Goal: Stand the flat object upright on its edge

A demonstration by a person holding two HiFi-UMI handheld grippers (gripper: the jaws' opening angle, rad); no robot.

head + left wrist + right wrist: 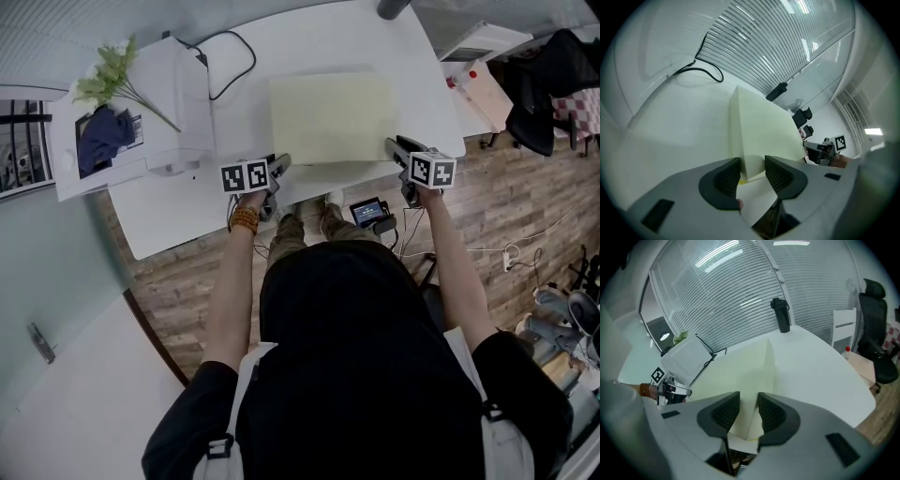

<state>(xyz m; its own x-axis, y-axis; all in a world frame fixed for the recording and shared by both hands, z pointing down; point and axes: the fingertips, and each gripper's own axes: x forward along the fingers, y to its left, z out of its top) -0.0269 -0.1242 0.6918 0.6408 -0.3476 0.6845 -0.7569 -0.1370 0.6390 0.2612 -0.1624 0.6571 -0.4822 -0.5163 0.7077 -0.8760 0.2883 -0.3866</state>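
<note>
Board (333, 117) near corners pinched: left claw (752, 171), right claw (748, 408), both part-open.

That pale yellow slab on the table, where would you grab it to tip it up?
By its two near corners, coming from the person's side. The pale yellow slab lies flat, its near edge by the table's front edge, so the left tool and right tool can pinch its thickness.

Matt foam-like board (333, 117); smooth white table (412, 56).
</note>
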